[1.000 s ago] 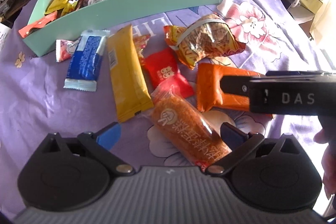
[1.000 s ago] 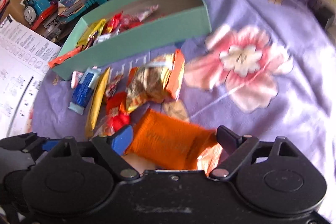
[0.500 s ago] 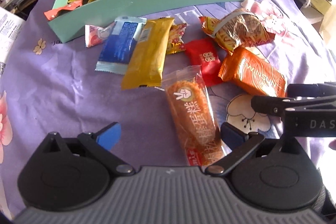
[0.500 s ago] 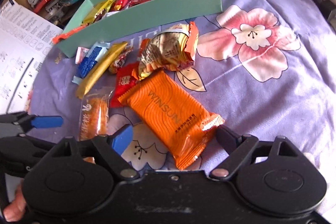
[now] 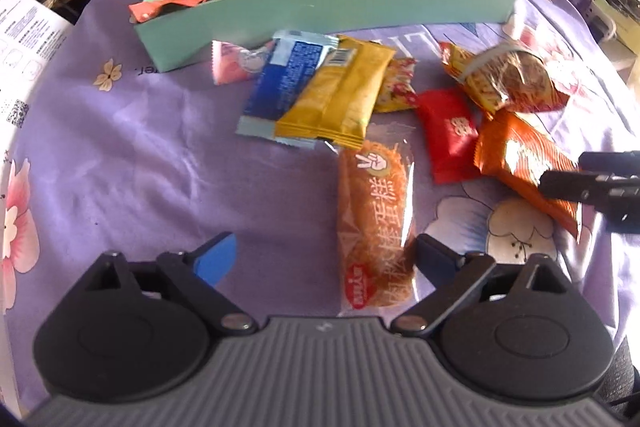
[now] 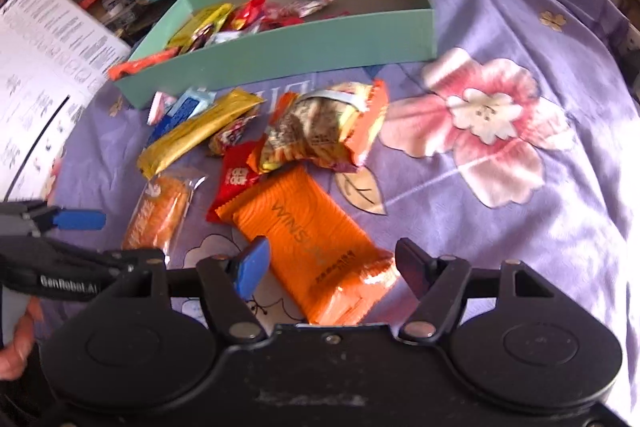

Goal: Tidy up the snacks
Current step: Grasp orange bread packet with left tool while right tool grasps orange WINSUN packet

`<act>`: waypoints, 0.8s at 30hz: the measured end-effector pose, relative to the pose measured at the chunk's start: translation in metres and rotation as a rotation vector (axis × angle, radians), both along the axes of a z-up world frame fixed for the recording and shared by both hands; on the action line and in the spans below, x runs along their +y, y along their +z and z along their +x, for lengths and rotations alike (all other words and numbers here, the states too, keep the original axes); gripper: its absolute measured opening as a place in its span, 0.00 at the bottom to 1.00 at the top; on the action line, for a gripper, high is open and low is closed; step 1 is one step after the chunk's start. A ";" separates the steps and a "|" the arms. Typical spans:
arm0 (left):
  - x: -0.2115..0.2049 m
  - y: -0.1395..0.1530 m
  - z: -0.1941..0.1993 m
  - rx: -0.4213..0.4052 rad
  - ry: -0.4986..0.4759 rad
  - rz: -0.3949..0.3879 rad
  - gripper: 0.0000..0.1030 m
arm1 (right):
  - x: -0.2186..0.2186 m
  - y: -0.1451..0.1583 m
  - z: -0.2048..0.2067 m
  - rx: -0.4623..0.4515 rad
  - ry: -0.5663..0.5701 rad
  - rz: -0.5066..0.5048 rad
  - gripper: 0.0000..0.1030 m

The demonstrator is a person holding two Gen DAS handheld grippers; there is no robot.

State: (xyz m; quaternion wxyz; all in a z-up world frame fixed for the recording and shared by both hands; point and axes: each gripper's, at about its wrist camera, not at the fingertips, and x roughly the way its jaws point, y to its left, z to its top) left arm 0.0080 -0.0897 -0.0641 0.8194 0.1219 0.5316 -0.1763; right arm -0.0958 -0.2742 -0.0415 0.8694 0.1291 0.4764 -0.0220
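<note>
The orange packet (image 6: 316,247) lies on the purple cloth (image 6: 500,227), between the right gripper (image 6: 330,263)'s jaws, which have just been closing but don't yet press it. The cake packet (image 5: 376,227) sits inside the left gripper (image 5: 324,255), spread wide though narrowing, presumably both bound for the green box (image 5: 320,11).

snacks (image 5: 336,99) before box (image 5: 320,11), on cloth (image 5: 140,163)

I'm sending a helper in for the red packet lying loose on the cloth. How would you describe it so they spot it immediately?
Find the long mint-green box on the purple flowered cloth; loose snacks lie in front of it. The red packet sits mid-pile, tucked between the crinkled noodle bag and the big orange WINSUN packet. It is small, plain red, with a white emblem.
</note>
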 end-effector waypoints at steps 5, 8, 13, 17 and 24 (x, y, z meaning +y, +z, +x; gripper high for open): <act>0.003 -0.002 0.006 0.021 -0.019 -0.034 0.71 | 0.012 -0.002 0.012 -0.006 0.072 -0.050 0.71; 0.005 -0.003 0.010 0.022 -0.016 -0.037 0.66 | 0.016 0.001 0.011 -0.008 0.124 -0.040 0.71; 0.004 -0.003 0.017 0.023 -0.030 -0.035 0.55 | 0.024 0.000 0.012 0.000 0.202 -0.059 0.79; 0.004 -0.003 0.024 0.025 -0.022 -0.046 0.55 | 0.036 -0.005 0.025 0.010 0.262 -0.123 0.77; 0.017 -0.005 0.026 0.022 -0.010 -0.079 0.48 | 0.052 -0.015 0.025 0.015 0.280 -0.177 0.59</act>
